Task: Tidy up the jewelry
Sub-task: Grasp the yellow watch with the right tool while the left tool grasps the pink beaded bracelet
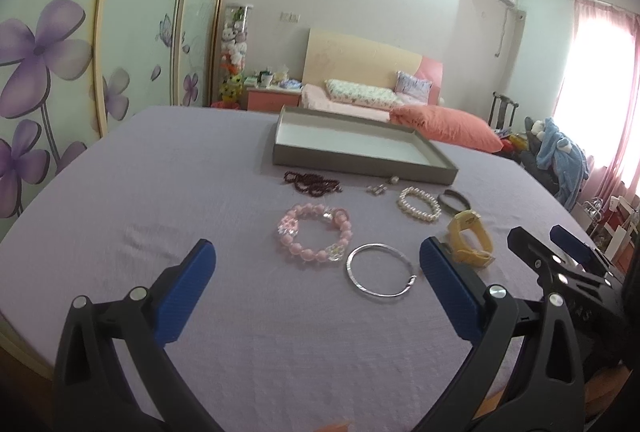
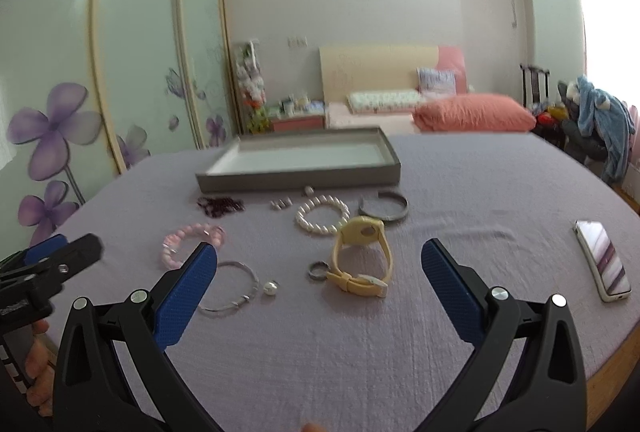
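So in the left wrist view, the left gripper (image 1: 316,260) is seen with its jaws spread wide and nothing held between them, hovering over the lilac cloth-covered surface (image 1: 180,192). A pink beaded bracelet with clear crystal beads (image 1: 314,238) is laid out just ahead, with a thin silver bangle (image 1: 380,270) right beside it. Further back a dark red bead strand (image 1: 312,183), small silver earrings (image 1: 378,189), a white pearl bracelet (image 1: 419,204), a dark grey cuff bangle (image 1: 454,199) and a yellow rubber-strap watch (image 1: 470,238) can be made out, all in front of the shallow grey cardboard tray (image 1: 360,162), which is sat at the far side with nothing in it. The right gripper (image 1: 560,244) is caught at the right edge, jaws parted. In the right wrist view, the right gripper (image 2: 318,262) is also held wide open and empty above the same spread. The watch (image 2: 362,258) is placed between the blue pads, touching a small dark ring (image 2: 319,271), and a loose white pearl (image 2: 270,288) is found against the silver bangle (image 2: 230,286). A white-cased smartphone (image 2: 604,260) is left well apart on the right. The tray (image 2: 298,170) is seen beyond everything.
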Action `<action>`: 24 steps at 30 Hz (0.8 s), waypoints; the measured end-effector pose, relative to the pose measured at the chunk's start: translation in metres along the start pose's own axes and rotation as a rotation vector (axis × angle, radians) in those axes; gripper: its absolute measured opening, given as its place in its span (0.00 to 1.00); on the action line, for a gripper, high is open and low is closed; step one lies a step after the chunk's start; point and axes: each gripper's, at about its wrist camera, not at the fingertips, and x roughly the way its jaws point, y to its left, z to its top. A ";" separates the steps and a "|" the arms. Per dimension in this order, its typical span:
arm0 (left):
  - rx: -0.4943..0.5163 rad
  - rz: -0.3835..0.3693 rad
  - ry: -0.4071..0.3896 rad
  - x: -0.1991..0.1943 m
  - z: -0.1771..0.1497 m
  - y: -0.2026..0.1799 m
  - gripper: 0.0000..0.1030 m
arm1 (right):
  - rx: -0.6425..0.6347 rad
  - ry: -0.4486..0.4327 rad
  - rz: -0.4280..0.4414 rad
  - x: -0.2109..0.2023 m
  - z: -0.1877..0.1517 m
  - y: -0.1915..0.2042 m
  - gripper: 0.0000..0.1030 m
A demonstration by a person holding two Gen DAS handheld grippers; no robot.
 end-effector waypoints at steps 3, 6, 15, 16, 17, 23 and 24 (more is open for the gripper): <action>0.000 0.012 0.031 0.010 0.002 0.005 0.96 | 0.031 0.086 -0.009 0.022 0.002 -0.010 0.96; 0.015 0.034 0.064 0.021 0.006 0.008 0.96 | 0.066 0.173 -0.018 0.045 0.005 -0.021 0.90; 0.057 0.054 0.148 0.052 0.017 0.010 0.96 | 0.104 0.319 -0.061 0.091 0.013 -0.035 0.82; 0.059 0.055 0.153 0.056 0.018 0.010 0.96 | 0.100 0.323 -0.066 0.093 0.014 -0.035 0.81; 0.059 0.055 0.159 0.060 0.019 0.011 0.96 | 0.092 0.333 -0.073 0.096 0.014 -0.034 0.81; 0.061 0.066 0.210 0.081 0.022 0.016 0.96 | 0.076 0.387 -0.101 0.109 0.010 -0.035 0.66; 0.062 0.068 0.216 0.085 0.022 0.017 0.96 | 0.081 0.394 -0.102 0.109 0.009 -0.037 0.62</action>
